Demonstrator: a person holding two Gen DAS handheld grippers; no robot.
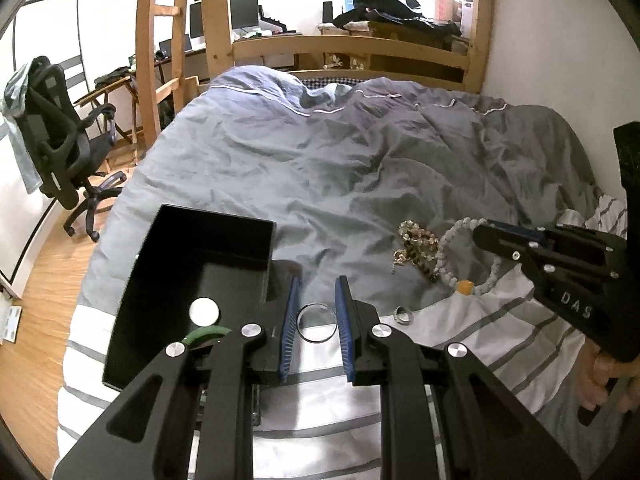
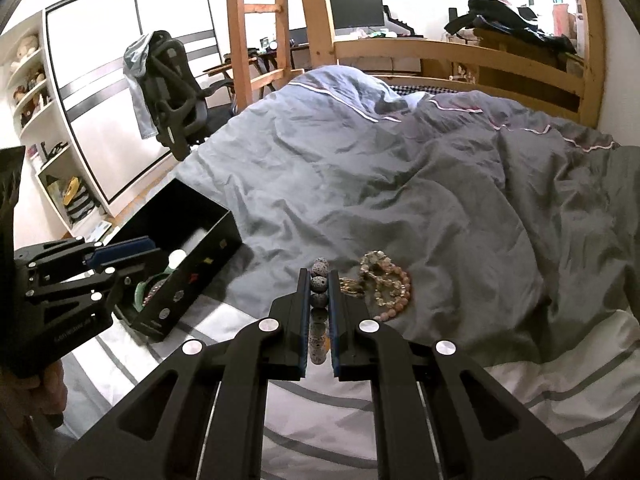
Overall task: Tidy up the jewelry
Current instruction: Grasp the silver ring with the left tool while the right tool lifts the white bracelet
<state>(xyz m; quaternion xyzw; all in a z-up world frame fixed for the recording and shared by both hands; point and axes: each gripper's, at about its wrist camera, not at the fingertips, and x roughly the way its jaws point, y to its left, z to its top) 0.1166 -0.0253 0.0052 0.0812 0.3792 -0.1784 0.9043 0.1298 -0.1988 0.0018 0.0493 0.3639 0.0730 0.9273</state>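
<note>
Left hand-held gripper [image 1: 317, 312] hangs over the striped sheet [image 1: 460, 332] at the near end of the bed [image 1: 320, 152], its blue pads a little apart with nothing pressed between them; a clear bangle [image 1: 316, 323] lies on the sheet in the gap below. Just left of it sits a black box [image 1: 208, 248], open on top, with a white disc [image 1: 204, 311] and a green bangle [image 1: 204, 335] inside. Right hand-held gripper [image 2: 319, 280] is clamped on a grey bead bracelet [image 2: 319, 300], whose beads run between the closed pads and stick out past the tips. Beside it on the grey duvet lies a tangle of gold and pink beads [image 2: 386, 284]. A small ring [image 1: 403, 314] rests on the sheet near the clear bangle.
</note>
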